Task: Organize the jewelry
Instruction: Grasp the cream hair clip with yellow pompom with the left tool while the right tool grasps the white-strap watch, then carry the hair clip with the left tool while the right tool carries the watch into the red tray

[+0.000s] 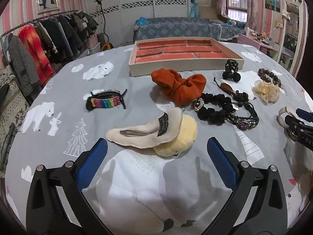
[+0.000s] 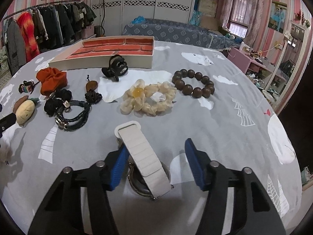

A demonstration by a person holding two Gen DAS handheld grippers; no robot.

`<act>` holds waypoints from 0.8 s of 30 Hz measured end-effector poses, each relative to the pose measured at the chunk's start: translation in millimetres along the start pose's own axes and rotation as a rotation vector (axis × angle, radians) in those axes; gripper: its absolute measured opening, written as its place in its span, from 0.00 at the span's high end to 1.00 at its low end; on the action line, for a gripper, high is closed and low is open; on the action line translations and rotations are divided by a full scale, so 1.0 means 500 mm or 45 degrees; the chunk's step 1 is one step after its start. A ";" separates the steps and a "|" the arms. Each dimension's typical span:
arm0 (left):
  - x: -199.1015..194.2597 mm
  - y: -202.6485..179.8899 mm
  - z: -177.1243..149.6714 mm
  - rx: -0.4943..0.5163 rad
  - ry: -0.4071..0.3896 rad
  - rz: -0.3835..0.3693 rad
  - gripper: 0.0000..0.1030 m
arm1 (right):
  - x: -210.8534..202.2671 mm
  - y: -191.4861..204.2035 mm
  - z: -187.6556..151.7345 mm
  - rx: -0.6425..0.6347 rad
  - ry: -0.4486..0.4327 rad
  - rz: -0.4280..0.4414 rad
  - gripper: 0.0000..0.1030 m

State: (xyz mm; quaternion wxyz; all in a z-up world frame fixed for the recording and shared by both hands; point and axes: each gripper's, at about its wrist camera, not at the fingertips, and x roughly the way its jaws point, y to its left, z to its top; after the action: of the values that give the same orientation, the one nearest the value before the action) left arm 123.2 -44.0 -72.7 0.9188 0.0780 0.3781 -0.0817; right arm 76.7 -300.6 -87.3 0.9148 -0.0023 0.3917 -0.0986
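- Grey bedspread [image 1: 137, 176] printed with white bears and trees fills both views; a clothes rack [image 1: 49, 31] stands at upper left.
- My left gripper [image 1: 156, 154] has its jaws spread wide and holds nothing; its blue pads [image 1: 92, 164] sit at lower centre of the left wrist view, just below a beige felt hair clip [image 1: 144, 133] that overlaps a yellow plush piece [image 1: 180, 137].
- My right gripper [image 2: 156, 152] also has its jaws apart; a white watch [image 2: 144, 160] lies between them, its strap close against the left pad [image 2: 118, 166], well apart from the right pad. I cannot tell whether strap and pad touch.
- At upper centre, the tray [image 1: 176, 68] with the red brick-pattern lining holds no jewelry.
- Spread below the tray: rainbow bracelet [image 1: 105, 101], orange scrunchie [image 1: 180, 86], black scrunchie [image 1: 213, 107], braided cord bracelet [image 2: 76, 117], black claw clip [image 2: 116, 67], cream flower scrunchie [image 2: 148, 98], wooden bead bracelet [image 2: 193, 84].
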 end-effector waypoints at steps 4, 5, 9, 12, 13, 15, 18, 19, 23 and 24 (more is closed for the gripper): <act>0.018 -0.002 0.007 0.009 0.016 -0.022 0.08 | 0.008 0.004 0.004 -0.013 0.018 0.012 0.59; 0.023 -0.003 0.009 0.014 0.017 -0.018 0.10 | 0.009 0.007 0.005 -0.021 0.019 0.012 0.62; 0.049 -0.009 0.016 0.033 0.057 -0.021 0.21 | 0.014 0.009 0.006 -0.018 0.028 0.026 0.67; 0.054 -0.009 0.022 0.029 0.058 -0.049 0.27 | 0.013 0.011 0.008 -0.023 0.032 0.044 0.73; 0.053 -0.012 0.024 0.041 0.052 -0.062 0.32 | 0.014 0.010 0.009 -0.025 0.030 0.046 0.73; 0.053 -0.013 0.028 0.051 0.056 -0.094 0.42 | 0.010 0.008 0.012 -0.023 0.025 0.056 0.75; 0.055 -0.010 0.030 0.037 0.064 -0.130 0.47 | 0.003 0.002 0.017 -0.007 0.011 0.075 0.77; 0.056 -0.007 0.031 0.029 0.068 -0.141 0.48 | 0.001 0.001 0.019 0.001 0.008 0.083 0.77; 0.048 0.003 0.034 0.014 0.060 -0.176 0.57 | -0.008 -0.005 0.031 0.012 -0.005 0.107 0.77; 0.044 0.005 0.035 0.014 0.058 -0.184 0.58 | -0.011 -0.006 0.035 0.015 -0.010 0.115 0.77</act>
State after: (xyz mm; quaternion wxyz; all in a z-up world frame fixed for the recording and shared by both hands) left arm 151.1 -46.9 -75.8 0.9013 0.0574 0.4030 -0.1484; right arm 85.0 -303.9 -71.1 0.9199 0.0204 0.3871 -0.0595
